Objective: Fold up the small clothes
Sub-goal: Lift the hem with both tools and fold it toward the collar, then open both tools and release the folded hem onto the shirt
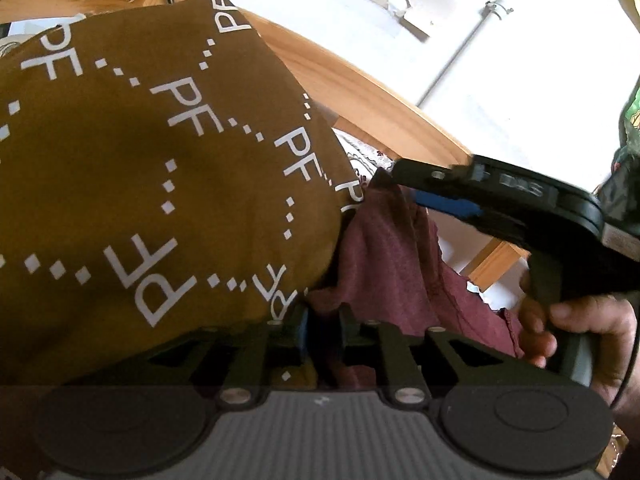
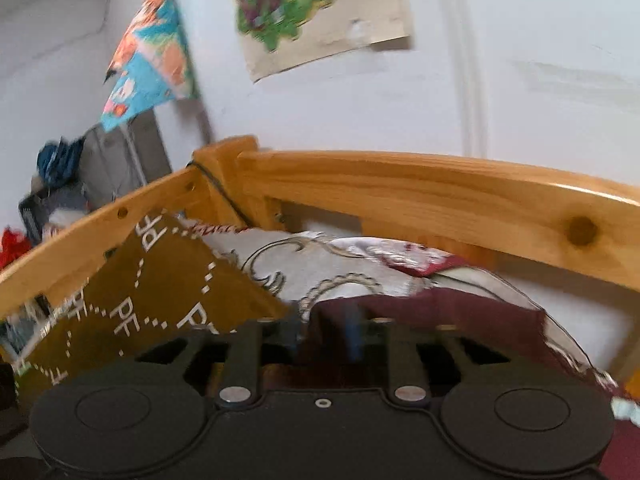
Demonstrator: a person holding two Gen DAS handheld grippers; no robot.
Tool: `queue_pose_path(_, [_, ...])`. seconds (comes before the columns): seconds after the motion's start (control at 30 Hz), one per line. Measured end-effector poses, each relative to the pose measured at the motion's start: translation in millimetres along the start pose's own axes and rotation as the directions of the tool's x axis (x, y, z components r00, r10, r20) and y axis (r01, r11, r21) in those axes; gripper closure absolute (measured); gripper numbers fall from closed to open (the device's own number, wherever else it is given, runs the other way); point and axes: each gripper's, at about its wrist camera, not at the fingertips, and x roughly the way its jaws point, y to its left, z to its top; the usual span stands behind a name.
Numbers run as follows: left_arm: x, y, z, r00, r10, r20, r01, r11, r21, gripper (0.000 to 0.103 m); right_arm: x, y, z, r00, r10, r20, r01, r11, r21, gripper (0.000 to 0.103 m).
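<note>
A brown cloth (image 1: pixel 160 168) printed with white "PF" letters and dotted lines is lifted and fills most of the left wrist view. My left gripper (image 1: pixel 322 328) is shut on its edge, with a maroon garment (image 1: pixel 392 248) bunched right beside the jaws. My right gripper (image 1: pixel 404 188) comes in from the right in a hand and is shut on the maroon fabric next to the brown cloth's edge. In the right wrist view, my right gripper (image 2: pixel 324 332) shows the maroon garment (image 2: pixel 440 320) between its jaws and the brown cloth (image 2: pixel 160 296) to the left.
A wooden bed rail (image 2: pixel 440 188) curves behind the clothes, with a patterned white bedcover (image 2: pixel 312 264) below it. A white wall carries pictures (image 2: pixel 316 12). A grey bin and clutter (image 2: pixel 108 160) stand at the far left.
</note>
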Motion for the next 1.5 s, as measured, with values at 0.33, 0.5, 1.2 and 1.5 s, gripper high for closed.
queue_pose_path(0.33, [8, -36, -3, 0.997, 0.065, 0.029, -0.069, 0.990, 0.124, 0.029, -83, -24, -52, 0.971, -0.236, -0.020, 0.236, 0.972, 0.005, 0.006])
queue_pose_path(0.5, [8, -43, -4, 0.994, 0.102, 0.048, -0.107, 0.985, 0.132, 0.022, -138, -8, -98, 0.937, -0.348, -0.034, 0.348, 0.937, 0.005, 0.001])
queue_pose_path(1.2, [-94, -140, -58, 0.977, -0.013, 0.212, -0.075, 0.913, 0.400, 0.001, -348, 57, -176, 0.803, -0.596, -0.020, 0.597, 0.802, 0.028, 0.001])
queue_pose_path(1.5, [-167, -142, -79, 0.978, -0.071, 0.195, -0.039, 0.861, 0.507, 0.000, -367, 100, -201, 0.808, -0.584, -0.081, 0.579, 0.811, -0.083, 0.001])
